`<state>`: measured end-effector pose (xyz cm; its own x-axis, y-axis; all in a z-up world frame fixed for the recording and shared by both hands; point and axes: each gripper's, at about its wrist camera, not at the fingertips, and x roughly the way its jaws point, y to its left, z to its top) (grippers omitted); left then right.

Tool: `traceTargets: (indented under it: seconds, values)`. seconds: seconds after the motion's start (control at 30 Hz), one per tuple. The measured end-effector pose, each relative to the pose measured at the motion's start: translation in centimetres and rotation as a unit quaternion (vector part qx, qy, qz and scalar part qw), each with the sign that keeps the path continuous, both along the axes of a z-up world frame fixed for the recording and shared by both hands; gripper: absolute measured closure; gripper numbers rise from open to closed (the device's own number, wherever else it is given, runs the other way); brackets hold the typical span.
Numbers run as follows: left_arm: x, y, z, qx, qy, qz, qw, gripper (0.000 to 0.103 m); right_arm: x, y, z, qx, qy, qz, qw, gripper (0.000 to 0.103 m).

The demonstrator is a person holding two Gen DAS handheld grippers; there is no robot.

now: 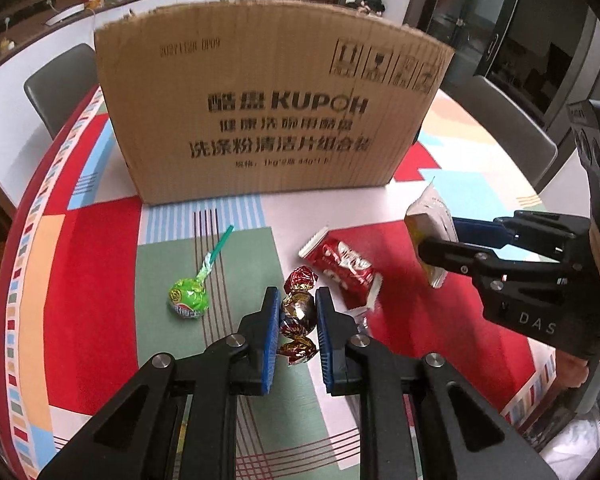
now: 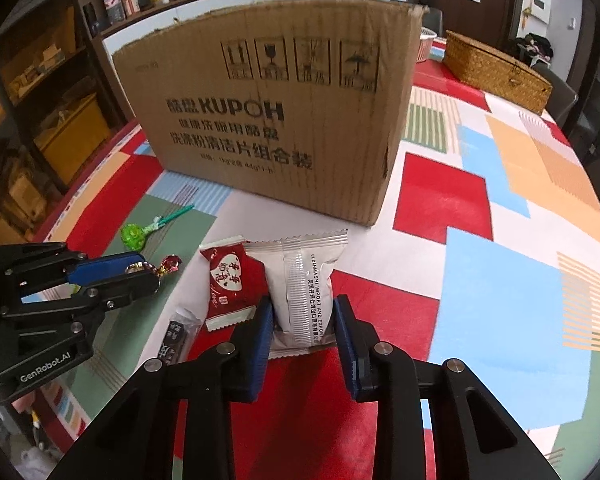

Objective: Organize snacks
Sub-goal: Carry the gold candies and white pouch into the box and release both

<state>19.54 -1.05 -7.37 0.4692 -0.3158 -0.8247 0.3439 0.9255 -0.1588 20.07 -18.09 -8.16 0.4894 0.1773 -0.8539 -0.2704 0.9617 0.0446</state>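
Left gripper (image 1: 298,312) clamped on foil-wrapped candy (image 1: 296,314), low over table (image 1: 100,248). Right gripper (image 2: 302,320) clamped on white snack packet (image 2: 300,280), raised. Red packet (image 1: 342,266) and green lollipop (image 1: 188,294) lie between candy and cardboard box (image 1: 268,100); box contents hidden.

Even, moderately bright indoor light is falling on the surface (image 1: 100,248), casting soft shadows; fisheye distortion is bending edges, corners are vignetting black, and far background is blurring slightly.
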Motion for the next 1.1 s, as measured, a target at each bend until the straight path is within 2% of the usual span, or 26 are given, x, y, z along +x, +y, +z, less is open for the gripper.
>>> traceTargets:
  seconds: [0.23, 0.47, 0.87, 1.1]
  values:
    - [-0.8, 0.4, 2.5, -0.012, -0.031, 0.006, 0.9994, 0.084, -0.7, 0.1, 1.9, 0.008, -0.019, 0.001, 1.000, 0.072]
    - [-1.4, 0.4, 6.7, -0.024, -0.090, 0.005, 0.9956, 0.084, -1.2, 0.2, 5.0, 0.025, -0.062, 0.004, 0.998, 0.072]
    - [-0.5, 0.2, 13.9, -0.038, -0.191, 0.008, 0.9808, 0.084, -0.9, 0.5, 11.2, 0.050, -0.150, 0.003, 0.987, 0.072]
    - [0.9, 0.4, 16.8, -0.040, -0.230, 0.011, 0.9724, 0.084, 0.2, 0.7, 14.2, 0.063, -0.187, -0.002, 0.980, 0.072]
